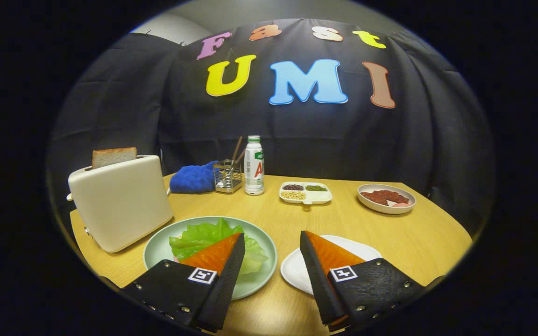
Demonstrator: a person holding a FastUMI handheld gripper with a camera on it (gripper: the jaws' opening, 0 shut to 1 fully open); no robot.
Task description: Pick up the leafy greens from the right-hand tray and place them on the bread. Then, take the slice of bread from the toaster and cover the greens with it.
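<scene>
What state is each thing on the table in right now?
Gripper: open, holding nothing.
Greens: lying on the green plate.
Bread: sticking up from the toaster.
White plate: bare where it shows.
Bottle: upright, capped.
Divided tray: beans in its compartments.
Bowl: holds reddish food.

The gripper (271, 240) hangs above the wooden table (414, 238), fingers spread wide, nothing between them. Under the left finger the leafy greens (199, 235) lie on the green plate (157, 247); under the right finger sits the white tray (292, 270). Beside the plate stands the toaster (119, 203), a slice of bread (114, 156) poking up from its slot. Beyond: a blue cloth (194, 178), a bottle (254, 165), a divided dish (306, 192), a bowl (385, 198).
</scene>
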